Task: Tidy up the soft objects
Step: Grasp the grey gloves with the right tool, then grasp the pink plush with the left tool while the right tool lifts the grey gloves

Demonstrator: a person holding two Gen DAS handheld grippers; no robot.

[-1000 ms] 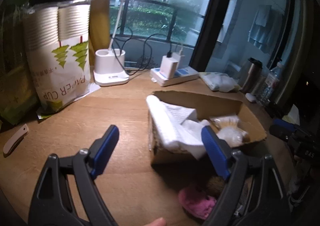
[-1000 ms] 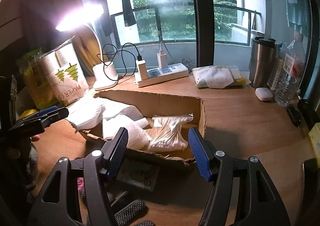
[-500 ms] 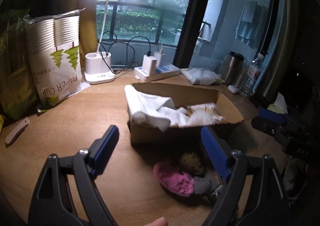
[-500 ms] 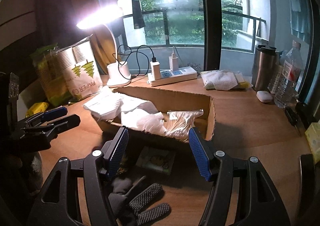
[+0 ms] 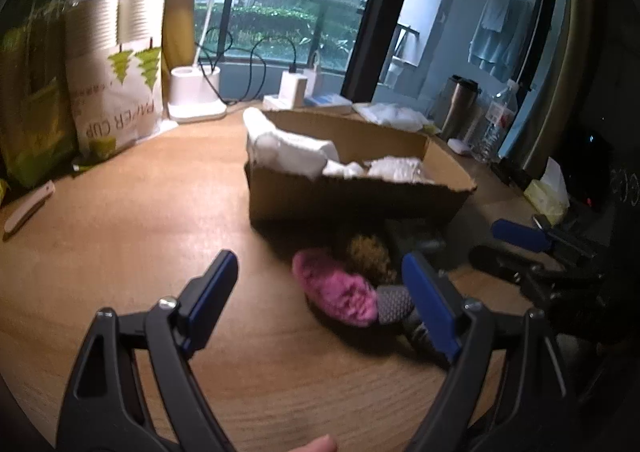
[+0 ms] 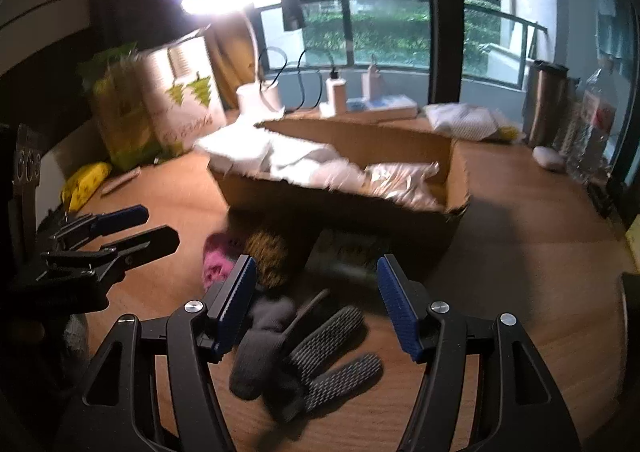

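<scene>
My left gripper (image 5: 320,288) hangs w/ fingers spread wide, nothing held. Pink fluff (image 5: 334,290) lies on the tabletop (image 5: 120,252) between them, nearer the right finger, centre-right of frame, not touching. Brown fluff (image 5: 368,256) sits just behind it, in front of the box (image 5: 352,196). My right gripper (image 6: 318,298) is about half open, empty. Grey glove (image 6: 304,356) lies on the tabletop low in frame between its fingers; contact w/ the left one I can't tell. Box w/ white cloths (image 6: 280,156) is at frame centre.
</scene>
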